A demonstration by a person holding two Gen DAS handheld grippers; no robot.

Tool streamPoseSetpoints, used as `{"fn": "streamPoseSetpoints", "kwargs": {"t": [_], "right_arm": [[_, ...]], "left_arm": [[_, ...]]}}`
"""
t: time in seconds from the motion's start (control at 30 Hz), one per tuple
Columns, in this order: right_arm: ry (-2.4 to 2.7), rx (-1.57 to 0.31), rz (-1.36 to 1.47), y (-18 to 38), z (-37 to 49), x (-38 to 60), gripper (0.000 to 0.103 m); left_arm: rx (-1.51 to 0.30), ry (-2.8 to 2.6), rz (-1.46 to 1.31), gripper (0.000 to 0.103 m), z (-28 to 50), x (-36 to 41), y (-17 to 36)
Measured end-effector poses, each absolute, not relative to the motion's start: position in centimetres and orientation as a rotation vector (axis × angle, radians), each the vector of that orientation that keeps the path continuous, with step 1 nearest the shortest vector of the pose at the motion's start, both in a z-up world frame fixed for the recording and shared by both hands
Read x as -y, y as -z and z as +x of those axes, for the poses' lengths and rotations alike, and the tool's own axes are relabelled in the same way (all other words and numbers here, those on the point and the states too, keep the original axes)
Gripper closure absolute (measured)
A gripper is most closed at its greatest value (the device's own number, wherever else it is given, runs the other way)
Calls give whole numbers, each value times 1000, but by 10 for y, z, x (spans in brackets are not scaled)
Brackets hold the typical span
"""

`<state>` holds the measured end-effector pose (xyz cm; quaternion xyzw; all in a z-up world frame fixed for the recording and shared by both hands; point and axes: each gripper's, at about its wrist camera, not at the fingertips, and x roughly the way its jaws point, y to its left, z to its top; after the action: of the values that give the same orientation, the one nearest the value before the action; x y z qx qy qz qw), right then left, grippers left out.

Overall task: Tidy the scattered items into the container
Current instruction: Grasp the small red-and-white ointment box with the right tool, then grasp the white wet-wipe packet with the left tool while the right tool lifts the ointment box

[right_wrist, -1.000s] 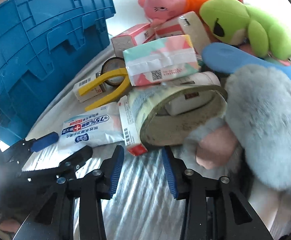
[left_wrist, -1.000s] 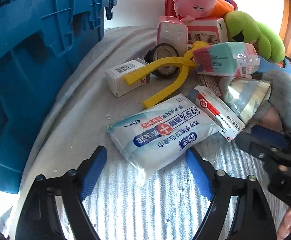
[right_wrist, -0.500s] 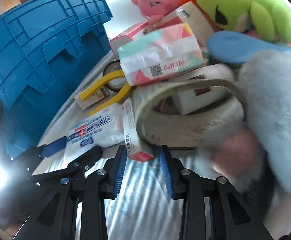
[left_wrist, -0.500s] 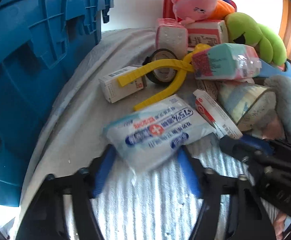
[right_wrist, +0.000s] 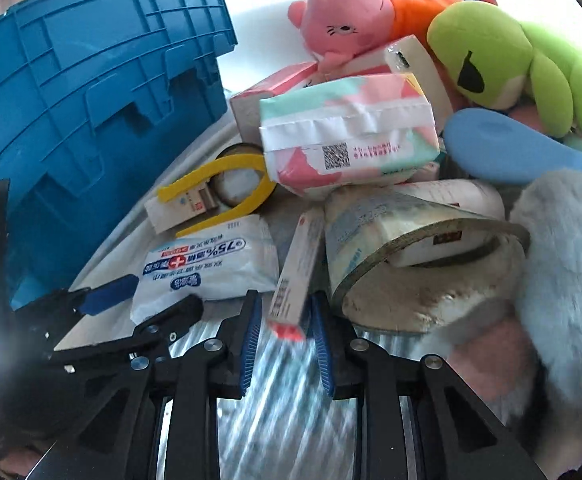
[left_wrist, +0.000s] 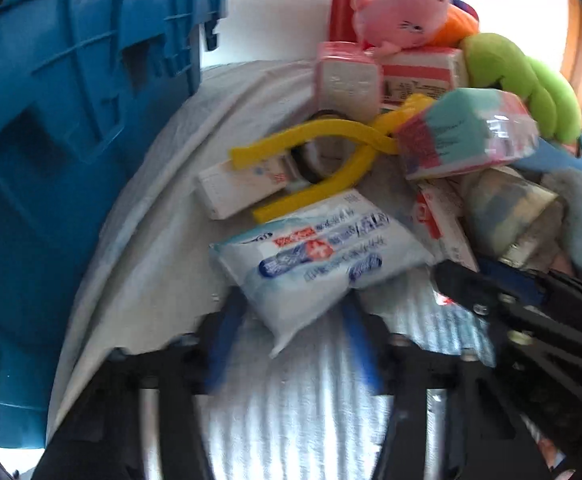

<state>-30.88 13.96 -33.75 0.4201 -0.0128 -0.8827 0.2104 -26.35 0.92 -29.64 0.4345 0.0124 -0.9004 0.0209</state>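
Observation:
A white and blue wipes pack (left_wrist: 315, 258) lies on the striped cloth. My left gripper (left_wrist: 291, 320) has its jaws on both sides of the pack's near end, closing on it; the pack also shows in the right wrist view (right_wrist: 207, 264). A slim red and white box (right_wrist: 297, 272) stands on edge between the jaws of my right gripper (right_wrist: 285, 326), which look close to its sides. The blue crate (left_wrist: 63, 152) stands at the left, and it shows in the right wrist view too (right_wrist: 91, 92).
A pile sits behind: yellow clip (left_wrist: 331, 160), small white box (left_wrist: 239, 188), tape roll (right_wrist: 239, 184), tissue pack (right_wrist: 347, 132), pink plush (right_wrist: 343, 12), green plush (right_wrist: 511, 64), blue brush (right_wrist: 507, 152), large tape roll (right_wrist: 411, 256), grey furry toy (right_wrist: 571, 264).
Both grippers moved forward. The left jaws came around the wipes pack and narrowed on it. The right jaws came around the slim box, which tipped up on edge.

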Motion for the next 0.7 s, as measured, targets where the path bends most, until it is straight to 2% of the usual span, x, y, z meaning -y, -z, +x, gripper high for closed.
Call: {"fn": "streamPoseSetpoints", "kwargs": {"t": [0.07, 0.17, 0.6, 0.7], "right_arm": [[2473, 15, 1190, 334, -299, -142, 81], [2471, 27, 1209, 329, -283, -153, 81], [2449, 65, 1301, 302, -233, -178, 85], [2436, 47, 1333, 310, -234, -171, 82]], "left_arm": [[-21, 2785, 1348, 85, -256, -15, 295], [-40, 2783, 1383, 95, -244, -17, 292], [3, 2829, 1480, 96, -196, -29, 261], [80, 2818, 1472, 86, -189, -27, 257]]}}
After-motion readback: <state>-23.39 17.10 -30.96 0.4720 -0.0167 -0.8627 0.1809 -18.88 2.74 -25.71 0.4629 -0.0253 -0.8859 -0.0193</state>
